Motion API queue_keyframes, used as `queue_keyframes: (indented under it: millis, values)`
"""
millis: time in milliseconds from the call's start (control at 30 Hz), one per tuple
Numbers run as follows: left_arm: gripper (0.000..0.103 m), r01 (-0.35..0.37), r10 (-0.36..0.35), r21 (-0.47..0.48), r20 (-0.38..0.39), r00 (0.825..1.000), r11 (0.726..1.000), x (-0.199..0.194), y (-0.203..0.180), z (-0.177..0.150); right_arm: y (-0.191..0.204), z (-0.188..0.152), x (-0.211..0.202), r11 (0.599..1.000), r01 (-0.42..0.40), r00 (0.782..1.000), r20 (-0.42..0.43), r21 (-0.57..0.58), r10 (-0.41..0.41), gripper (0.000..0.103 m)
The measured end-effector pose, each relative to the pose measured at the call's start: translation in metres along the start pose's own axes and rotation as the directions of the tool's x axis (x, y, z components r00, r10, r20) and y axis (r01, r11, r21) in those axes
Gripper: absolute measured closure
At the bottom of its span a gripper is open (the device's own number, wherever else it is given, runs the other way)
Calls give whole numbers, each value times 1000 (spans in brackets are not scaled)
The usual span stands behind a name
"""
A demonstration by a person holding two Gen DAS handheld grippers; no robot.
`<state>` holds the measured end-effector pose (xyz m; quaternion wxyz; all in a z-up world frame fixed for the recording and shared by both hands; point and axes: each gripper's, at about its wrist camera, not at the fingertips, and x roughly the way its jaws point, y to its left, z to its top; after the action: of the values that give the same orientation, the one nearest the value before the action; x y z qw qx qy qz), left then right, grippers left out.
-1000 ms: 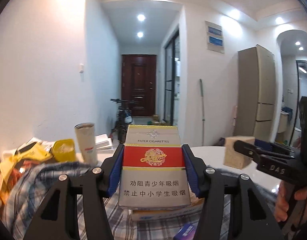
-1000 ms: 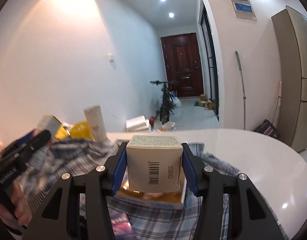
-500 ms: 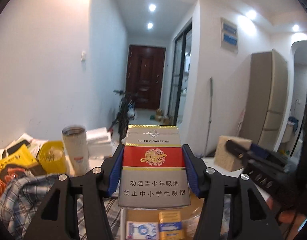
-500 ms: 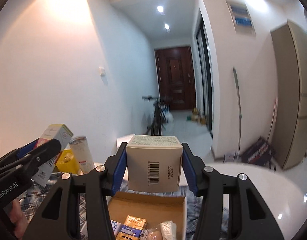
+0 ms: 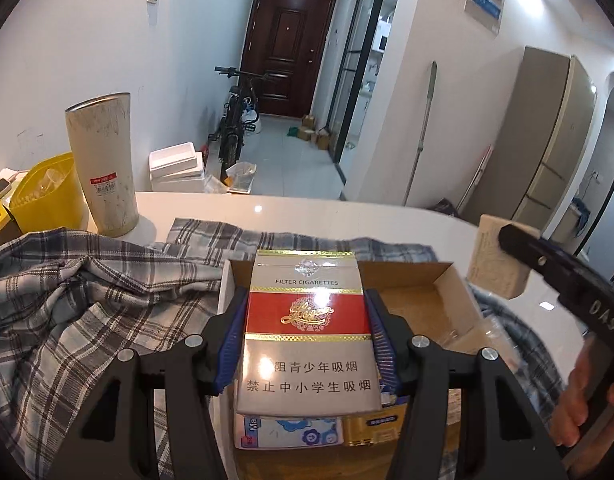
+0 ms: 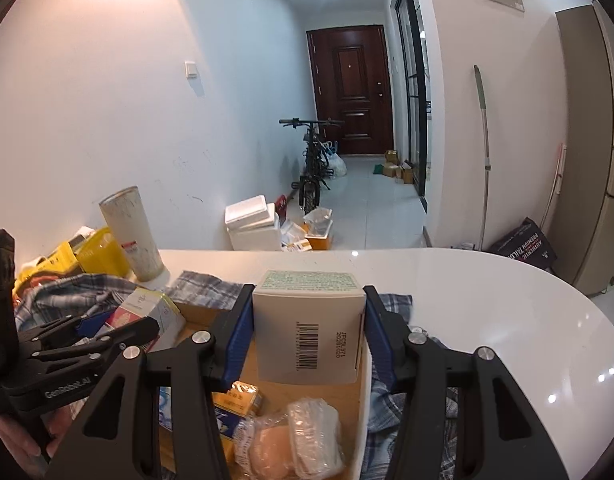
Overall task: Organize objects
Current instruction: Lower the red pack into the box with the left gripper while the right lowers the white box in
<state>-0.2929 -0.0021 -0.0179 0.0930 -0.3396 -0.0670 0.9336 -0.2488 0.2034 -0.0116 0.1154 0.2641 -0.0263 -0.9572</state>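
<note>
1. 2 grippers over open cardboard box on checked shirt.
2. Left gripper clamped on cigarette pack, above box's left half.
3. Right gripper clamped on white carton, above box's right half.

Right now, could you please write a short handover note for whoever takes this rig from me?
Left gripper: shut on the cigarette pack, held above the near left of the cardboard box.
Right gripper: shut on the white carton, above the box's right side.
Done: small packets and a wrapped bundle already lie in the box, which sits on a plaid shirt.
Left: set both items down inside, release.
</note>
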Motion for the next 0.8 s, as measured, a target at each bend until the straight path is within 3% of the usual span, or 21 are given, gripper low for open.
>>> queue_keyframes:
  millis: [333, 600, 667, 800]
  values:
    - [45, -56, 60, 43, -91, 994, 997, 33, -3, -18, -4, 3, 5, 1000, 12, 1000, -18, -1, -12, 52]
    - [44, -30, 28, -13, -123, 992, 999, 41, 10, -19, -4, 1, 10, 1000, 9, 999, -34, -1, -9, 52]
    - [31, -23, 19, -29, -127, 992, 999, 40, 11, -19, -4, 2, 10, 1000, 8, 999, -34, 0, -8, 52]
    - [17, -40, 40, -15, 0, 999, 999, 19, 7, -14, -6, 2, 6, 1000, 12, 1000, -18, 8, -12, 52]
